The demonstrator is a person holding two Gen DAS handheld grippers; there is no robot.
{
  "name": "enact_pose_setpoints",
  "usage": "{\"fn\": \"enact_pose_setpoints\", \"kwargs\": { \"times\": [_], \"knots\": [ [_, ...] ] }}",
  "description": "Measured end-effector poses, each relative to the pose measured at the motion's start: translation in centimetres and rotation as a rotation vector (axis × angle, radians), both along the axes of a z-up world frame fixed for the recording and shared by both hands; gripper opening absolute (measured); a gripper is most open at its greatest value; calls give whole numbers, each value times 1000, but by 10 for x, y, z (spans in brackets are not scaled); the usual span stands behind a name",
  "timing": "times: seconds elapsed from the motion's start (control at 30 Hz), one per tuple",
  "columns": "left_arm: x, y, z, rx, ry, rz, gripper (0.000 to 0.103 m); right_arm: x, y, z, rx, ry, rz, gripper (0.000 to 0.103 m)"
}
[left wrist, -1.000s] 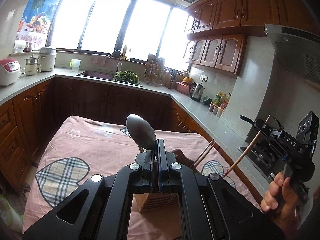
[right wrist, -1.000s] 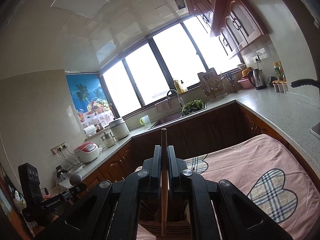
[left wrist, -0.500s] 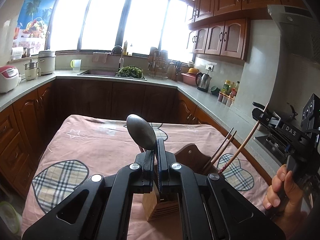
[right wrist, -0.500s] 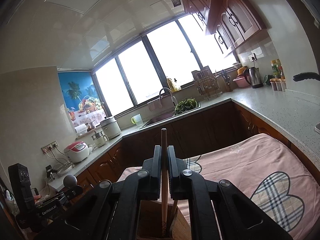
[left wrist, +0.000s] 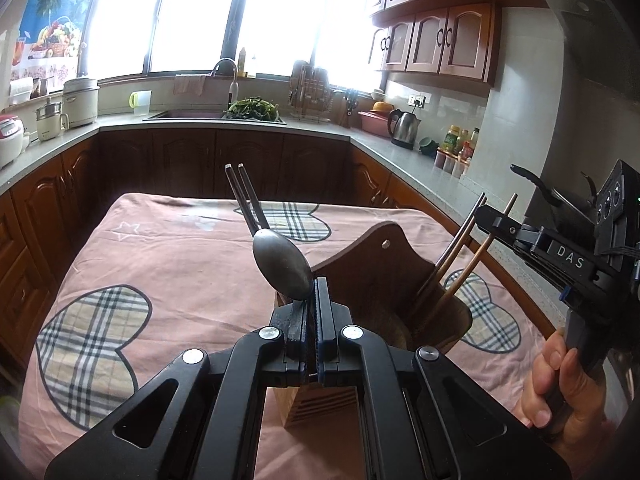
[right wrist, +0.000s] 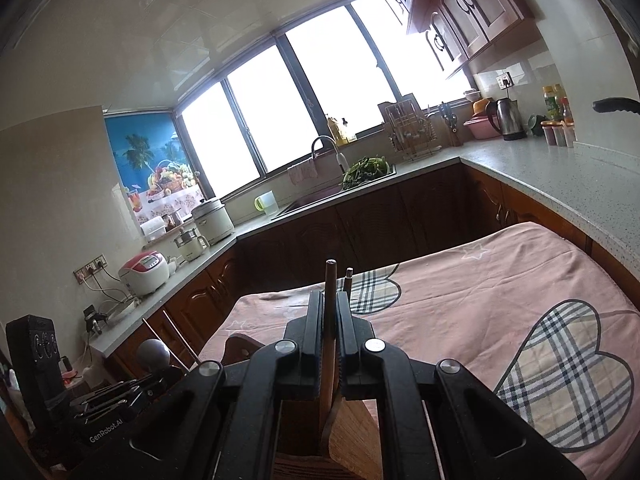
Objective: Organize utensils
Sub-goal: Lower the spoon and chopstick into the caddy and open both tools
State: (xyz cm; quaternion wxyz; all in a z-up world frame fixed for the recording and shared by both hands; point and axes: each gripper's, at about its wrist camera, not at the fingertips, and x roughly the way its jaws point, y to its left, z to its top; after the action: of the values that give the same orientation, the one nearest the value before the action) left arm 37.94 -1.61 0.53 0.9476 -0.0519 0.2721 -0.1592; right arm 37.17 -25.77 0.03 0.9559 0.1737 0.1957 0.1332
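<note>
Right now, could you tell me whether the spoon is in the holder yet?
Not yet: the left gripper holds the spoon bowl-up above the holder.

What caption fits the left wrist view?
Left gripper holds a metal spoon above the wooden utensil holder.

A home kitchen — wooden cabinets [left wrist: 448, 42], sink [left wrist: 192, 114] (greens beside), kettle [left wrist: 404, 128], rice cooker [right wrist: 142, 272].
</note>
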Motion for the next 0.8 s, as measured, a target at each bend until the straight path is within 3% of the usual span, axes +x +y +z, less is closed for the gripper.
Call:
{"fn": "enact_pose_setpoints", "kwargs": {
  "times": [0.13, 0.7, 0.77, 0.8],
  "knots": [
    [5, 2, -11, -16, 39, 0, 2, 3, 4, -7, -15, 35, 16, 6],
    [5, 4, -10, -31, 59, -8, 2, 2, 3, -7, -9, 71, 13, 13],
    [4, 4, -10, -34, 61, -9, 2, 1, 2, -7, -6, 70, 6, 18],
    [3, 4, -10, -36, 62, -9, 4, 0, 0, -7, -1, 68, 4, 26]
  ]
}}
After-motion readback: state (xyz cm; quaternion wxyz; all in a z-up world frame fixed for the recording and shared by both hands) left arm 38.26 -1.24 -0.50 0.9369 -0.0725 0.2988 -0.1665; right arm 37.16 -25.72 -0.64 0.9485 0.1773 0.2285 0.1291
